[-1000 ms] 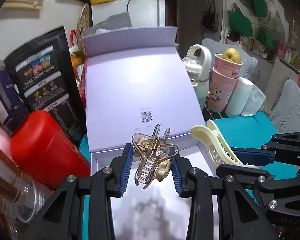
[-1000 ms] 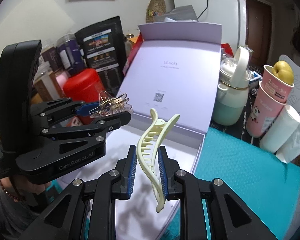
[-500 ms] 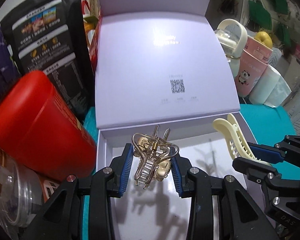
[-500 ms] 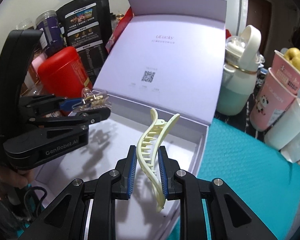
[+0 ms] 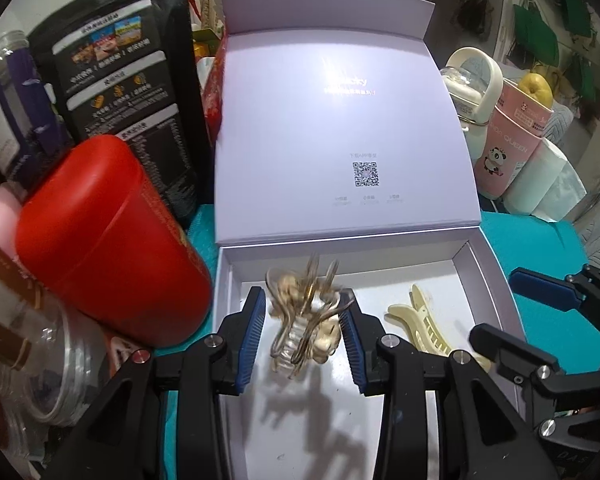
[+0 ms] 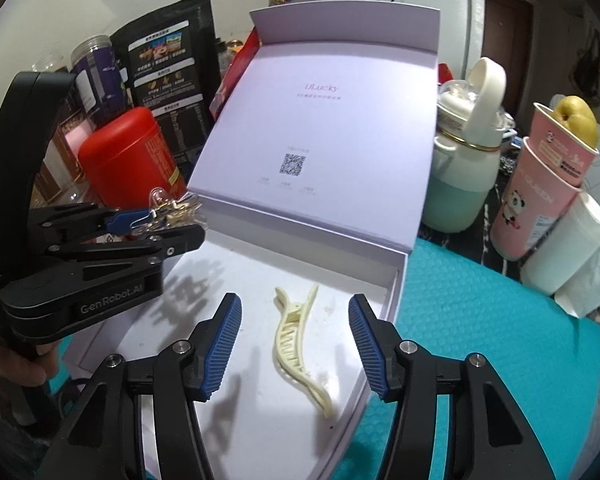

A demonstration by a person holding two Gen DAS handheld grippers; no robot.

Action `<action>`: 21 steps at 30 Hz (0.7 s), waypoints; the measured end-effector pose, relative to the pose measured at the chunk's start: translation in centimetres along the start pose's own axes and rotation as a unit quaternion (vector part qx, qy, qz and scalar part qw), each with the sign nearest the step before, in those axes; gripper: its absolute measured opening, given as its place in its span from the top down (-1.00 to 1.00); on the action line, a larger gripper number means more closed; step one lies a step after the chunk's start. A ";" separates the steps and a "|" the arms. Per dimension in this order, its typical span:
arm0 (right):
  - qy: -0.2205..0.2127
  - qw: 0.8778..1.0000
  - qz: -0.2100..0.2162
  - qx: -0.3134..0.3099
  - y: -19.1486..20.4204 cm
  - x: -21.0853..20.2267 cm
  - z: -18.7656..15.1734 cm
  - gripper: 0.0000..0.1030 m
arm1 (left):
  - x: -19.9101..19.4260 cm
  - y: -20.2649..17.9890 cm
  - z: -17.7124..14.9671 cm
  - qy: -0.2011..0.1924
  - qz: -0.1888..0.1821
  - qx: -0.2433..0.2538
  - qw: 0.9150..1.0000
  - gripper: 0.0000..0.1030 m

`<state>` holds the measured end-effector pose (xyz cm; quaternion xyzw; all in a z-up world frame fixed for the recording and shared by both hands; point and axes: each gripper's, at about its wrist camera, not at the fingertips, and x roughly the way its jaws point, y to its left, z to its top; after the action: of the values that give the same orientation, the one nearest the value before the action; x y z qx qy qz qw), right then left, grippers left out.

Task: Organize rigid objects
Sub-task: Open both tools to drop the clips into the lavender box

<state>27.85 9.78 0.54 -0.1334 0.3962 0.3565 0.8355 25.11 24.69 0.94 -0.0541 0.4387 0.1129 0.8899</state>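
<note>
Right gripper spread wide above the cream hair clip, which lies on the white box floor, lower centre; left gripper holds the blurred gold claw clip over the box; teal mat underneath; red canister at left; cluttered room behind.

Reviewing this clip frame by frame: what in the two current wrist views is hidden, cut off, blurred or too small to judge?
- Left wrist view: the gold claw clip is motion-blurred between the left gripper pads, so pad contact is unclear.
- Left wrist view: the cream clip's near end is hidden behind a gripper finger.
- Right wrist view: the box near edge is covered by the open right gripper.
- Both views: small print under the lid's QR code is unreadable.
</note>
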 end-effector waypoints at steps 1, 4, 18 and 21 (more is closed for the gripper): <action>-0.002 1.000 -0.003 0.000 0.0 -0.3 0.0 -0.09 | -0.1 -0.2 0.1 0.000 0.004 -0.001 1.000 0.21; -0.007 1.000 -0.007 0.000 -0.1 -1.0 -0.2 -0.12 | -0.8 -0.5 -0.1 -0.009 0.003 -0.002 1.000 0.06; -0.034 0.999 -0.013 -0.009 0.0 -5.1 -0.4 -0.12 | -5.0 -0.3 -0.7 -0.038 0.013 -0.003 0.999 -0.30; -0.043 0.999 -0.017 -0.012 0.3 -6.0 -0.5 -0.12 | -6.1 -0.3 -0.6 -0.046 0.015 -0.006 0.999 -0.31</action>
<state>24.76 6.73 4.79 -0.1343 0.3530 0.3520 0.8564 21.13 23.33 5.40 -0.0482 0.3974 0.1311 0.9070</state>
